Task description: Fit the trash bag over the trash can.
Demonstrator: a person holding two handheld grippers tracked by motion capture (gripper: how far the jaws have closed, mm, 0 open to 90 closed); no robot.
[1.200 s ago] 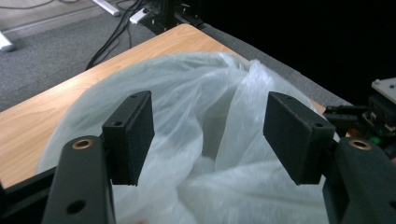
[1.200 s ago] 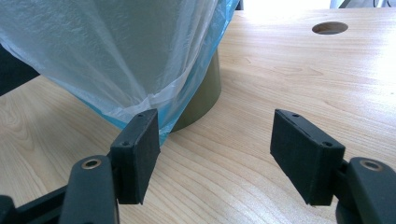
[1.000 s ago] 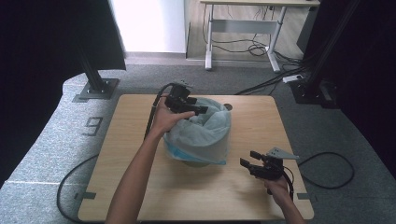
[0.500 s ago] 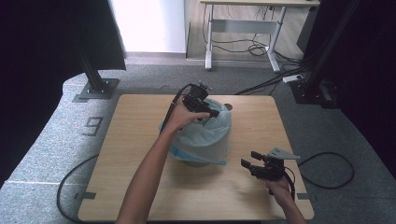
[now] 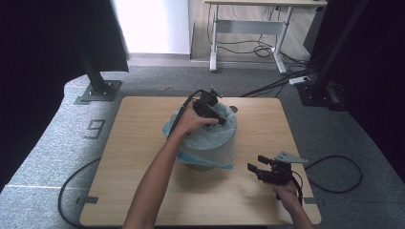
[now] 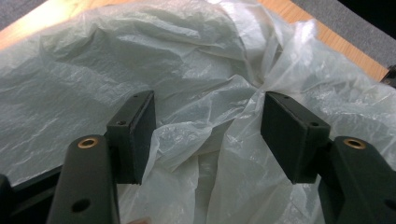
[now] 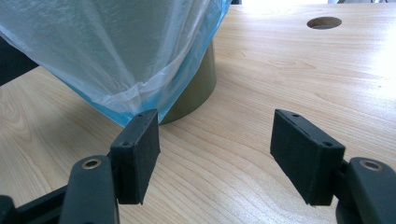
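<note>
One bin [image 5: 203, 164], one bag [image 5: 210, 140], two grippers.

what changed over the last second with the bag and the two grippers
The left gripper moved from the near left rim of the small bin lined with a pale blue translucent plastic bag across its mouth toward the far right side and dipped lower. Its jaws stand open over crumpled bag plastic, nothing pinched. The right gripper stayed put, open, near the table's right front, and the bin did not shift.
</note>
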